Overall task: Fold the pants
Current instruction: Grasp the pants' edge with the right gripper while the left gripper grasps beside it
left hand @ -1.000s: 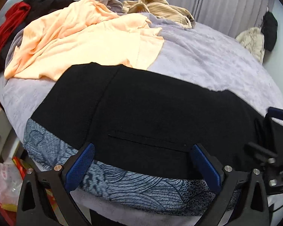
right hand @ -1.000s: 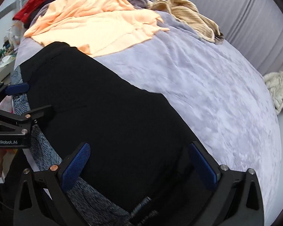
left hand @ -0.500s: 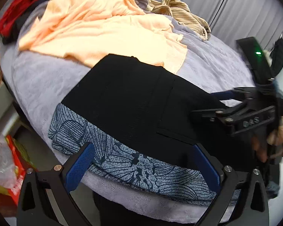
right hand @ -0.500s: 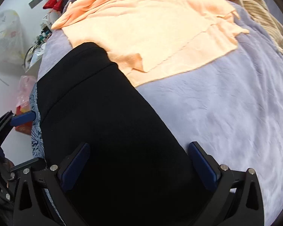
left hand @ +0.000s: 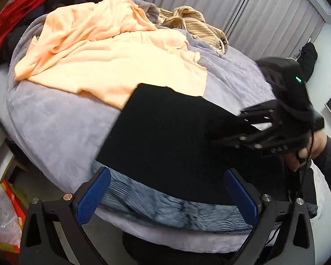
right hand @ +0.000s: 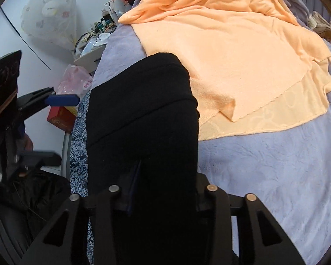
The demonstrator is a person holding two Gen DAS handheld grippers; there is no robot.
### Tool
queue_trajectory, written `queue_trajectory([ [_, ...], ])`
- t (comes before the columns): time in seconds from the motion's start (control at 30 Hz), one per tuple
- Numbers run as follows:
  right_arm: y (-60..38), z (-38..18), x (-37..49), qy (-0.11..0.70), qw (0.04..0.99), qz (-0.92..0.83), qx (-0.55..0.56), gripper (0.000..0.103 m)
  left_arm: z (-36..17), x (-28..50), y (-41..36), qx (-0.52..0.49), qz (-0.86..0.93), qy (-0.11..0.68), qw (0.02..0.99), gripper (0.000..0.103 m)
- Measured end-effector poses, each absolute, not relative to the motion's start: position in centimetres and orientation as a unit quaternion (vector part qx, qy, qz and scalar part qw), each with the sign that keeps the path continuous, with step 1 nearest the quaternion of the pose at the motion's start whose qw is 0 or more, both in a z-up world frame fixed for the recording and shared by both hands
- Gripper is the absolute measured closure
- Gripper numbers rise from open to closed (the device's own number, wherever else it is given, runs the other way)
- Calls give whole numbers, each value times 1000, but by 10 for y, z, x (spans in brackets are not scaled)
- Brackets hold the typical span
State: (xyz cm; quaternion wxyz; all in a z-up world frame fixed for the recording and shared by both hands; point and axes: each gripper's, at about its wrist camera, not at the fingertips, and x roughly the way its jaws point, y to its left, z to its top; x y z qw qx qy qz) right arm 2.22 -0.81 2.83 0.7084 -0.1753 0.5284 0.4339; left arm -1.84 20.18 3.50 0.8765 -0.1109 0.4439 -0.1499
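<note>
Pants (right hand: 143, 114): right gripper (right hand: 163, 190) jaws closing, black cloth bunched between them, pads hidden. Left gripper (left hand: 165, 196) spread wide, empty, over the near edge. Pants lie flat on the purple blanket (left hand: 55, 128), far corner against an orange towel (left hand: 112, 61). Step looks like gripping for a fold; next, left needs its own pinch.

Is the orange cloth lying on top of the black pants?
No, the black pants lie over the near edge of the orange cloth, covering part of it.
</note>
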Motion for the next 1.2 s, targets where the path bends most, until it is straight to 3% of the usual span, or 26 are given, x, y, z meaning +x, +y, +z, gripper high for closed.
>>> queue_trajectory([
  [0.2,-13,67,-16,445,739,460,-209,73,28,33,226,-57,-227,462,855,0],
  [0.33,-23,89,-41,399,750,477,-227,75,32,57,234,-83,-319,454,828,0],
  [0.47,-24,81,-33,406,750,472,-222,75,22,79,214,-86,-368,469,798,0],
  [0.6,-22,68,-21,421,747,463,-224,75,-5,88,169,-51,-397,535,744,0],
  [0.63,-22,64,-15,428,746,460,-221,75,-11,83,160,-43,-396,545,738,3],
  [0.67,-22,58,-7,440,745,452,-215,75,-13,71,159,-27,-389,546,741,17],
  [0.7,-20,52,-2,449,746,441,-215,74,-11,69,154,-16,-381,542,749,23],
  [0.73,-19,45,3,461,746,427,-220,69,-9,62,156,-15,-374,538,755,38],
  [0.77,-18,38,8,474,748,408,-223,59,-6,61,154,-18,-369,539,757,46],
  [0.8,-19,34,13,486,751,389,-219,51,-4,58,150,-13,-357,542,761,46],
  [0.83,-21,34,17,496,759,365,-213,36,-3,56,148,-8,-348,544,764,46],
  [1.1,-69,78,-40,482,772,357,-208,24,6,48,137,-7,-309,566,764,48],
  [1.2,-85,64,-74,497,748,384,-217,24,18,41,125,14,-296,557,776,48],
])
